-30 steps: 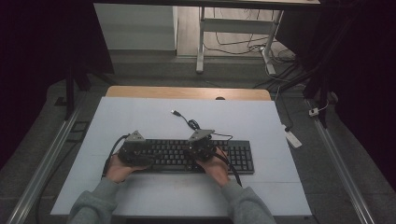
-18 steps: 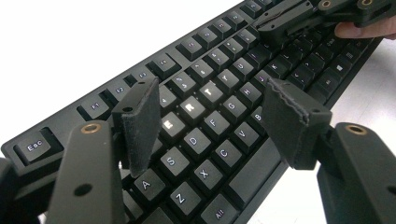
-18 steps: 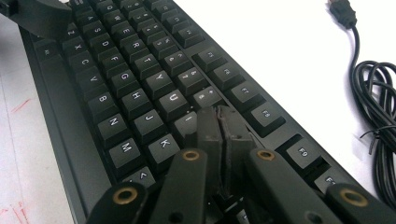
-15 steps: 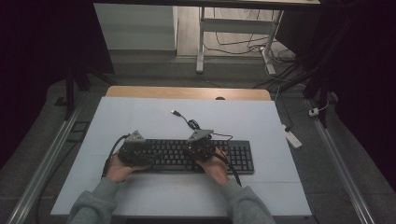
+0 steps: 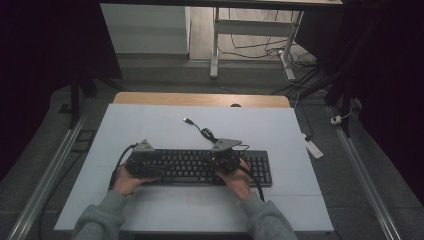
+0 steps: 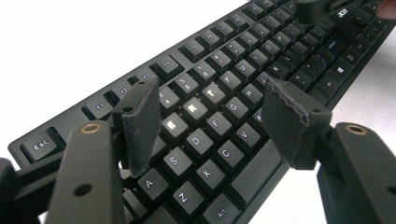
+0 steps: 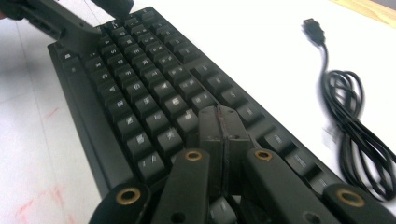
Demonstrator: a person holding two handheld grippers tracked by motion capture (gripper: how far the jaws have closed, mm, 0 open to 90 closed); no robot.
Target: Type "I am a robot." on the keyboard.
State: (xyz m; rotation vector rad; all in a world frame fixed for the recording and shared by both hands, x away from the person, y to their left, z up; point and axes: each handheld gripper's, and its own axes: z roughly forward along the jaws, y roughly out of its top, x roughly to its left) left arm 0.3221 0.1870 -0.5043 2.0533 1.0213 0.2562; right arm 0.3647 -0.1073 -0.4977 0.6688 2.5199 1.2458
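Note:
A black keyboard (image 5: 192, 167) lies across the white table (image 5: 165, 130) near its front edge. My left gripper (image 5: 145, 162) hovers over the keyboard's left end, open. In the left gripper view its pads (image 6: 140, 126) stand wide apart above the letter keys (image 6: 224, 79), with nothing between them; the E, R and T keys glow. My right gripper (image 5: 222, 159) is over the keyboard's right half. In the right gripper view it (image 7: 223, 116) is shut on nothing, its joined tips just above or on a key of the keyboard (image 7: 140, 93).
The keyboard's black cable (image 5: 202, 131) lies coiled behind it, ending in a USB plug (image 7: 313, 28) on the bare table. A wooden strip (image 5: 200, 99) runs along the far edge. A white power strip (image 5: 312, 148) lies off the table's right side.
The right gripper has shifted slightly to the right along the keyboard, still shut. The left gripper has stayed where it was, open.

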